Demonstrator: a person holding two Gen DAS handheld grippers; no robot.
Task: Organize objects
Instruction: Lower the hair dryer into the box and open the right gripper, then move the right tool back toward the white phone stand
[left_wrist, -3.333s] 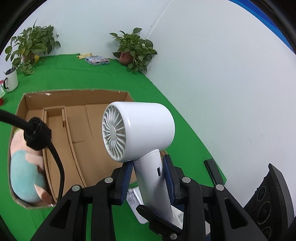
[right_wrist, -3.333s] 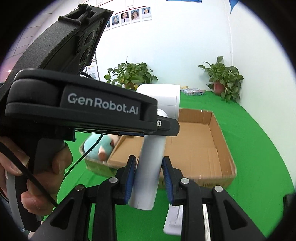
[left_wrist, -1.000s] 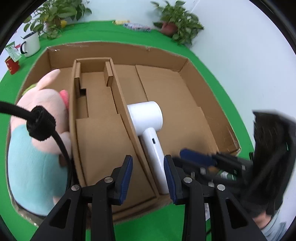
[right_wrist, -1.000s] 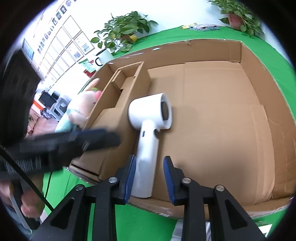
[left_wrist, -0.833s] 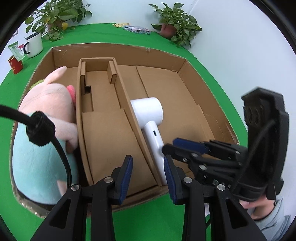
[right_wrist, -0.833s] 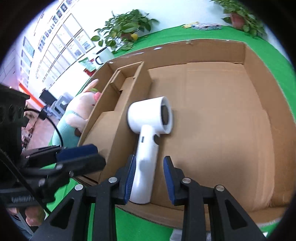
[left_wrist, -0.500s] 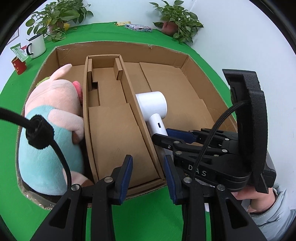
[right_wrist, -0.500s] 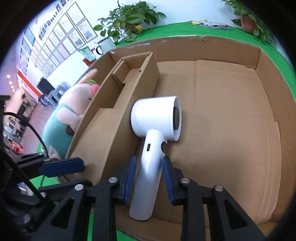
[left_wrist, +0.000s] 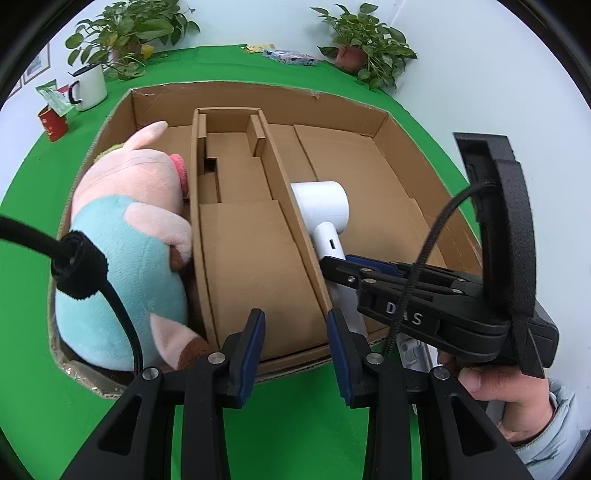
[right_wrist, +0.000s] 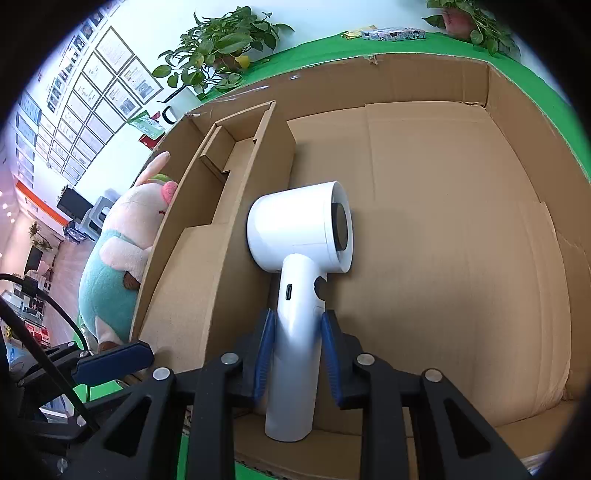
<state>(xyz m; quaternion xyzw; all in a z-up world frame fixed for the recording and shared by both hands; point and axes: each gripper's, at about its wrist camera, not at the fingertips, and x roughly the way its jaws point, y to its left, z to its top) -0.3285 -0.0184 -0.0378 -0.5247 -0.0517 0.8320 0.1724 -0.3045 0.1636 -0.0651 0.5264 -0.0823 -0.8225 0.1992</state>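
Note:
A white hair dryer (right_wrist: 299, 229) lies in the wide right compartment of the cardboard box (right_wrist: 406, 74), its handle toward me and its barrel against the divider. My right gripper (right_wrist: 297, 321) is shut on the handle, blue pads pressing both sides. In the left wrist view the same dryer (left_wrist: 325, 210) shows beside the divider, with the right gripper (left_wrist: 347, 264) reaching in from the right. My left gripper (left_wrist: 295, 321) hovers open above the box's front edge (left_wrist: 295, 363) with nothing between its pads. A pink and teal plush pig (left_wrist: 125, 236) fills the left compartment.
A cardboard insert (left_wrist: 240, 236) forms the narrow middle section. On the green cloth behind the box stand a white mug (left_wrist: 88, 88), a red cup (left_wrist: 53, 123), two potted plants (left_wrist: 125, 29) (left_wrist: 365, 48) and a flat packet (left_wrist: 290, 57). A hand (left_wrist: 506, 398) holds the right gripper.
The hair dryer, held up in the air before, now lies in the box. The right gripper has moved in along the handle and closed on it. The left gripper has drawn back.

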